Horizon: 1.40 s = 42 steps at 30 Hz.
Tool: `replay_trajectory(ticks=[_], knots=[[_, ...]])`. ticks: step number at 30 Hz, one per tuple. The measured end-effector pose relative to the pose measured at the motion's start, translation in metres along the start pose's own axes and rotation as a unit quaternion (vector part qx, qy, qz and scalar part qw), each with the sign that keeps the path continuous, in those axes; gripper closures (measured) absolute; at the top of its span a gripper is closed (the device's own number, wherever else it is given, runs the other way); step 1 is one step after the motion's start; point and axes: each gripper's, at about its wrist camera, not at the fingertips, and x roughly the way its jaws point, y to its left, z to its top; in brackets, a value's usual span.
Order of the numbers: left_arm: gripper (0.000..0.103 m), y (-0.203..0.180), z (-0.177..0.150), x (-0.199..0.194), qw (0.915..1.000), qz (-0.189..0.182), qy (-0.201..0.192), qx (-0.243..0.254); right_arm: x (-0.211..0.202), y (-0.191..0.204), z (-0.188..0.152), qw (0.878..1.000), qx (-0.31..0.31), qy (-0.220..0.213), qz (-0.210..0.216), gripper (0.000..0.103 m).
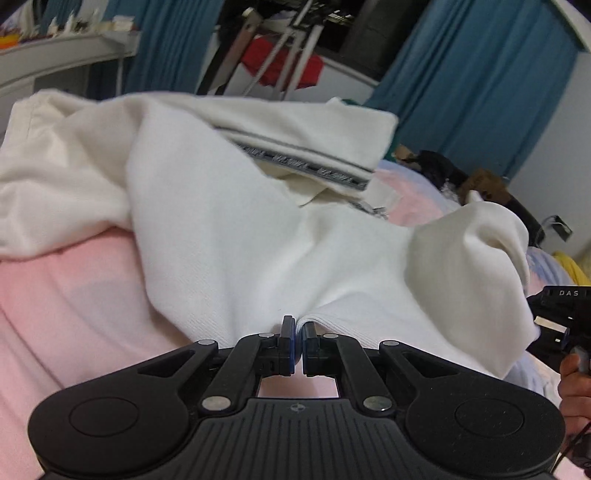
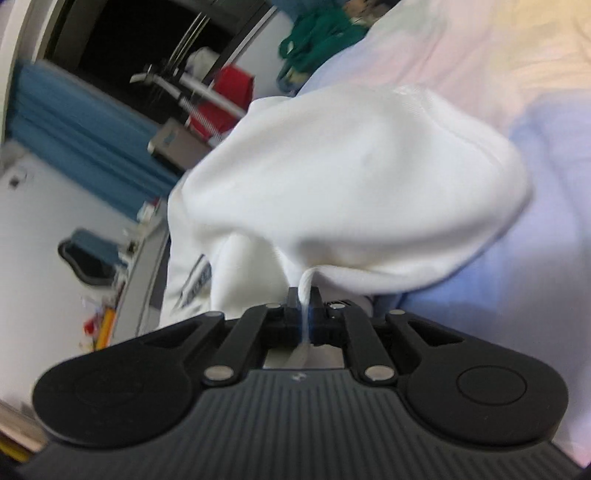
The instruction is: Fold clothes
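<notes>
A white garment (image 1: 229, 229) with a grey striped band (image 1: 314, 162) lies bunched on a pink and lavender bedspread (image 1: 74, 302). My left gripper (image 1: 298, 326) is shut on the garment's ribbed near edge. My right gripper (image 2: 304, 295) is shut on another white edge of the garment (image 2: 351, 177), which billows up in front of it. The right gripper also shows at the right edge of the left wrist view (image 1: 561, 317), held by a hand beside a raised fold of the cloth.
Blue curtains (image 1: 476, 74) hang behind the bed. A metal rack with red cloth (image 1: 280, 62) stands at the back. A green garment (image 2: 317, 33) and dark items (image 1: 443, 170) lie at the bed's far side. A cluttered shelf (image 1: 62, 44) is at the left.
</notes>
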Motion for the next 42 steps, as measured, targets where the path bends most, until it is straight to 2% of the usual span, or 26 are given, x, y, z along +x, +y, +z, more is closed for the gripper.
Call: replay_trajectory(ticks=[5, 7, 9, 11, 12, 16, 18, 20, 25, 28, 29, 32, 34, 35, 37, 38, 40, 42], knots=[[0.099, 0.005, -0.001, -0.001, 0.9998, 0.006, 0.004, -0.016, -0.017, -0.011, 0.017, 0.992, 0.027, -0.112, 0.044, 0.087], [0.099, 0.005, 0.000, 0.001, 0.9998, 0.008, 0.005, -0.018, -0.029, -0.020, 0.027, 0.985, 0.043, -0.153, 0.059, 0.074], [0.099, 0.003, 0.002, 0.006, 0.9996, 0.009, 0.007, -0.025, -0.042, -0.037, 0.032, 0.975, 0.085, -0.189, 0.075, 0.043], [0.099, 0.005, 0.002, 0.005, 0.9995, 0.010, 0.009, -0.030, -0.047, -0.053, 0.038, 0.965, 0.139, -0.205, 0.081, 0.031], [0.099, 0.004, 0.003, 0.007, 0.9994, 0.010, 0.010, -0.030, -0.046, -0.060, 0.040, 0.964, 0.163, -0.194, 0.080, 0.030], [0.099, 0.000, 0.005, 0.013, 0.9993, 0.014, 0.011, -0.031, -0.043, -0.078, 0.032, 0.956, 0.246, -0.147, 0.067, 0.030], [0.099, 0.000, 0.005, 0.015, 0.9993, 0.015, 0.013, -0.032, -0.042, -0.080, 0.024, 0.954, 0.263, -0.126, 0.070, 0.030], [0.099, 0.000, 0.005, 0.016, 0.9992, 0.016, 0.015, -0.033, -0.038, -0.074, 0.018, 0.958, 0.260, -0.097, 0.065, 0.030], [0.099, 0.001, 0.007, 0.019, 0.9989, 0.017, 0.020, -0.039, 0.001, -0.076, 0.006, 0.961, 0.276, -0.024, -0.003, 0.029], [0.099, 0.001, 0.007, 0.021, 0.9990, 0.017, 0.020, -0.037, 0.021, -0.071, 0.012, 0.966, 0.255, -0.031, -0.008, 0.030], [0.099, 0.000, 0.007, 0.022, 0.9991, 0.018, 0.019, -0.034, 0.024, -0.069, 0.020, 0.969, 0.245, -0.037, -0.006, 0.033], [0.099, -0.004, 0.003, 0.024, 0.9995, 0.020, 0.021, -0.015, 0.030, -0.067, 0.044, 0.973, 0.215, -0.085, -0.018, 0.036], [0.099, -0.009, 0.001, 0.024, 0.9996, 0.022, 0.019, -0.001, 0.025, -0.071, 0.054, 0.975, 0.198, -0.097, -0.030, 0.052], [0.099, -0.011, 0.001, 0.024, 0.9996, 0.023, 0.016, 0.004, 0.022, -0.073, 0.059, 0.976, 0.189, -0.103, -0.035, 0.068], [0.099, -0.015, 0.000, 0.025, 0.9995, 0.026, 0.011, 0.013, 0.011, -0.077, 0.070, 0.973, 0.192, -0.119, -0.050, 0.071], [0.099, -0.017, -0.001, 0.025, 0.9995, 0.027, 0.008, 0.017, 0.005, -0.083, 0.071, 0.971, 0.203, -0.125, -0.035, 0.078], [0.099, -0.021, -0.002, 0.025, 0.9992, 0.029, 0.002, 0.027, -0.004, -0.094, 0.071, 0.966, 0.222, -0.129, 0.000, 0.084], [0.099, -0.024, -0.002, 0.026, 0.9989, 0.033, -0.001, 0.032, -0.008, -0.094, 0.070, 0.968, 0.216, -0.125, 0.001, 0.089]])
